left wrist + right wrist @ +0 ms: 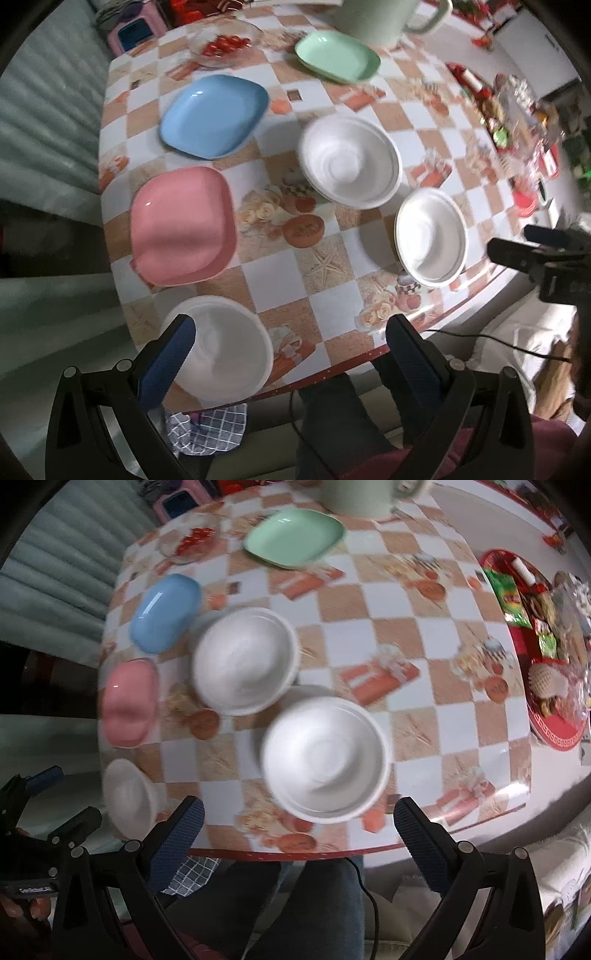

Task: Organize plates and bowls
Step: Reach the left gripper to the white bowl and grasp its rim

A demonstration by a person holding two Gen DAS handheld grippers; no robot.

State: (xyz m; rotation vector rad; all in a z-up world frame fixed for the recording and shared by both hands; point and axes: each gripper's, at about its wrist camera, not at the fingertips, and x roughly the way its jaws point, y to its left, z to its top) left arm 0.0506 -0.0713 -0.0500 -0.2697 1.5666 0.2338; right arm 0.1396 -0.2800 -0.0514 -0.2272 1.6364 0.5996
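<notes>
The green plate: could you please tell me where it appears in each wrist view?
Left wrist: green plate sits top centre, just right of middle, at the table's far side.
Right wrist: green plate sits top centre, at the far side.
Shared landmark: the pale green jug right behind it in both.

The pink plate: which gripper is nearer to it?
Left. The left gripper hangs open over the near table edge, with the pink plate just ahead to its left. The right gripper, also open, sits farther right, facing a white bowl.
</notes>
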